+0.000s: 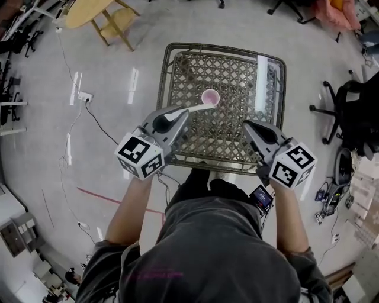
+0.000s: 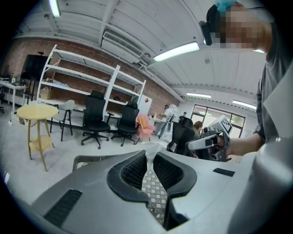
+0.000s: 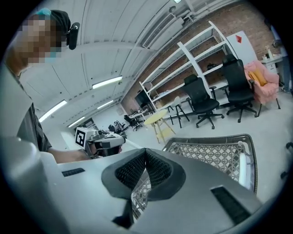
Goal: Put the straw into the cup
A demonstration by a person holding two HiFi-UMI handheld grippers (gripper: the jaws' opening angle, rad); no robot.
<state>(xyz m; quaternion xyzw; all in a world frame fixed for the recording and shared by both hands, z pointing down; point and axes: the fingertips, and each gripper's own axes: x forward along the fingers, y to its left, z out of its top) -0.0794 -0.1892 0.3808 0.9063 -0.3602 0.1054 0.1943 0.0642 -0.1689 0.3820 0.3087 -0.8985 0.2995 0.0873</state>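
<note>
The left tool pinches the straw. It points straight at the cup, just beside. The right tool is closed and empty.

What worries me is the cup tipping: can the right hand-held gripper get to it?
Probably yes. The right hand-held gripper, empty, hovers over the mesh table with nothing between it and the pink cup; the straw comes in from the left.

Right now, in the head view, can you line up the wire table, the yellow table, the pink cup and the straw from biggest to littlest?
1. wire table, by far the biggest.
2. yellow table, though the picture's edge cuts it off.
3. straw and pink cup: too close to rank. The straw is longer, the cup wider.
</note>
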